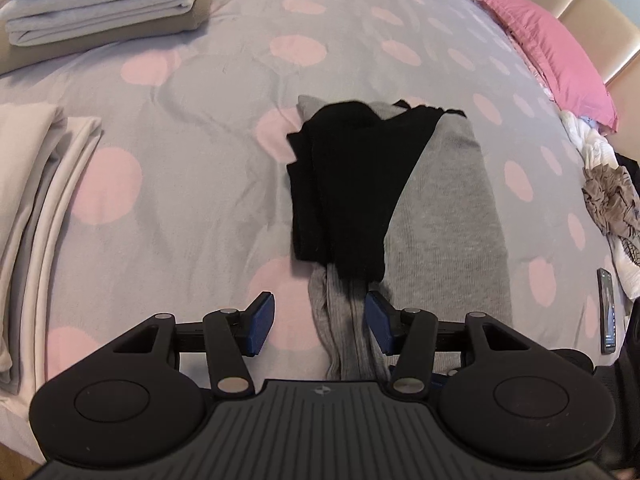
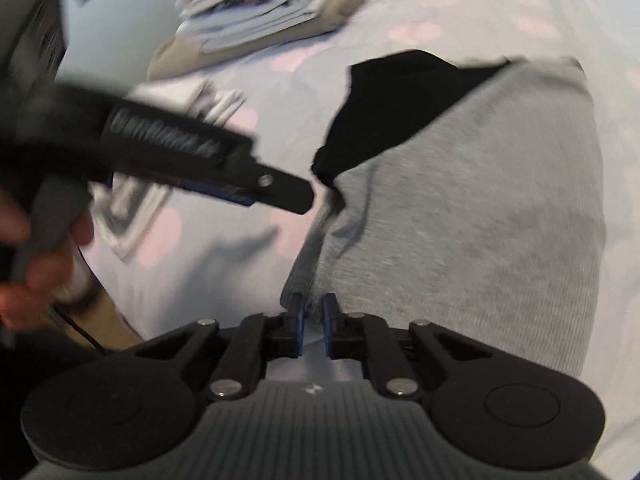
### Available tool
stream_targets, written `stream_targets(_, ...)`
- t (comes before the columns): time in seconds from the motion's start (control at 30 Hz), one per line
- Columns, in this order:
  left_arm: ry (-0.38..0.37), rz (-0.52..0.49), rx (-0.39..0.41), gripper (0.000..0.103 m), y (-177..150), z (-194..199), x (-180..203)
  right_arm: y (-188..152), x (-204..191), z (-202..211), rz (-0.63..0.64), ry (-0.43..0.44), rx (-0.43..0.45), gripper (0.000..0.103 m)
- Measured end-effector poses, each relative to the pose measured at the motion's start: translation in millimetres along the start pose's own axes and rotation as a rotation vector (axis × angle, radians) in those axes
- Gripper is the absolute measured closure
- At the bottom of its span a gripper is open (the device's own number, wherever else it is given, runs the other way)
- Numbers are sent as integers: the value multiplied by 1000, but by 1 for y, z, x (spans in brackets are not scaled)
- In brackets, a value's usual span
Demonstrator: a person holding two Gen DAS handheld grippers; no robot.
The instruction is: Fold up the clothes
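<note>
A grey sweatshirt with black sleeves (image 1: 444, 216) lies flat on the dotted bedspread (image 1: 168, 208). One black sleeve (image 1: 344, 184) is folded across its left side, and the sleeve's grey cuff (image 1: 340, 320) runs down toward me. My left gripper (image 1: 320, 320) is open around that cuff, which rests against the right pad. In the right wrist view the grey body (image 2: 460, 240) fills the middle. My right gripper (image 2: 313, 312) is shut on its near hem. The left gripper (image 2: 280, 192), held by a hand (image 2: 36, 252), shows blurred at the left.
Folded clothes are stacked at the far left (image 1: 100, 4), with another folded pile at the left edge (image 1: 36, 208). A pink pillow (image 1: 552, 52), crumpled laundry (image 1: 608, 200) and a phone (image 1: 608, 312) lie along the right side.
</note>
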State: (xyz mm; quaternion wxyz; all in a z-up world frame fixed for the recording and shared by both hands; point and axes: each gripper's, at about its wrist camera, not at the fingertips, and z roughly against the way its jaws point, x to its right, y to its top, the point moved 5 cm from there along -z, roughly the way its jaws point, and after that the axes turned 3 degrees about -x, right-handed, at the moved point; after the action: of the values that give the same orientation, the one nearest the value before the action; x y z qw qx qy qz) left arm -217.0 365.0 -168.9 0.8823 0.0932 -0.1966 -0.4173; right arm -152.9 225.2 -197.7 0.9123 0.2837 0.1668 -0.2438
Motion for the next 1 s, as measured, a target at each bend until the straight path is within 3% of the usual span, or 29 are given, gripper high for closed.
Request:
stream_targets(0.1,-4,-7,19,55,3,4,2,7,3,12,-96,85,24,94)
stream_targets(0.17,-8,-6,29,55,5,7,2,12,-7,19,-81,115,40,94)
stream_targets(0.27,-6,0,30,55,6,7,1,15,-22,11,28,42,24,94)
stream_targets(0.4,6,4,30,55,6,5,-2,4,-19,-14,61,-46,-54,90)
stream_targets(0.47,-3,5,55,55,7,9,-3,1,-17,-12,65,-37,-61,88)
stream_targets(0.57,-32,-4,93,55,13,14,-3,3,-10,5,84,-26,-47,72)
stream_targets(0.77,-42,-55,123,54,45,12,0,28,26,51,86,-122,24,70)
stream_targets(1.0,-51,-60,152,53,89,-22,-1,69,88,76,8,-231,102,66)
